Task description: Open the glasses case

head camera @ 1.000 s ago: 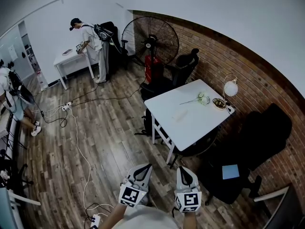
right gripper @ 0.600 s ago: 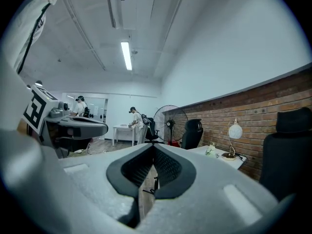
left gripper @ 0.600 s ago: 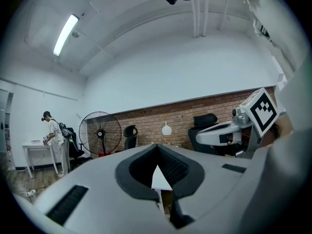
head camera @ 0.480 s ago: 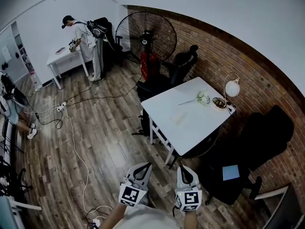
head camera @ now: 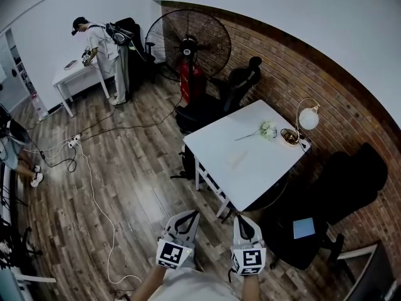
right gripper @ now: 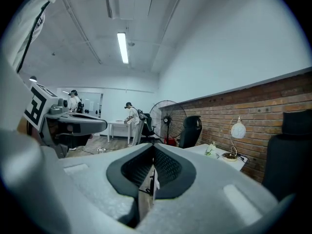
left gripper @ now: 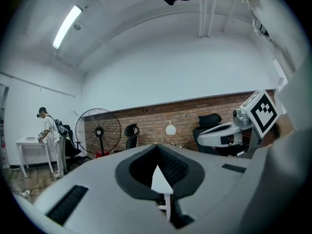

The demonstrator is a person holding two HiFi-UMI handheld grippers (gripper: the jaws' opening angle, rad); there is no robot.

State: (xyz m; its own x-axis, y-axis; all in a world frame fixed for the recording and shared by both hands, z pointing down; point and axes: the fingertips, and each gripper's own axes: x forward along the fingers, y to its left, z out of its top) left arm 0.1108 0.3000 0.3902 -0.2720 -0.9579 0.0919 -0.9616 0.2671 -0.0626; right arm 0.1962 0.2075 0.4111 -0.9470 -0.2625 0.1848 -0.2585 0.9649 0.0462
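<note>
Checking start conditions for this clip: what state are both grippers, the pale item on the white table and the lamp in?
Left gripper: shut, empty.
Right gripper: shut, empty.
Pale item: flat on the white table, untouched; open or closed cannot be told.
Lamp: upright on the table.

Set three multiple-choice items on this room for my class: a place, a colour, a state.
1. The globe lamp stands: A on the floor; B on a chair; C on the table.
2. That table is: A white; B black; C red.
3. Jaws of the left gripper and right gripper are: A wide apart; B together, empty; C gripping a cup.
C: its base sits on the tabletop's corner by the brick wall. A: the top is plain white. B: each closes to a point, nothing between.
</note>
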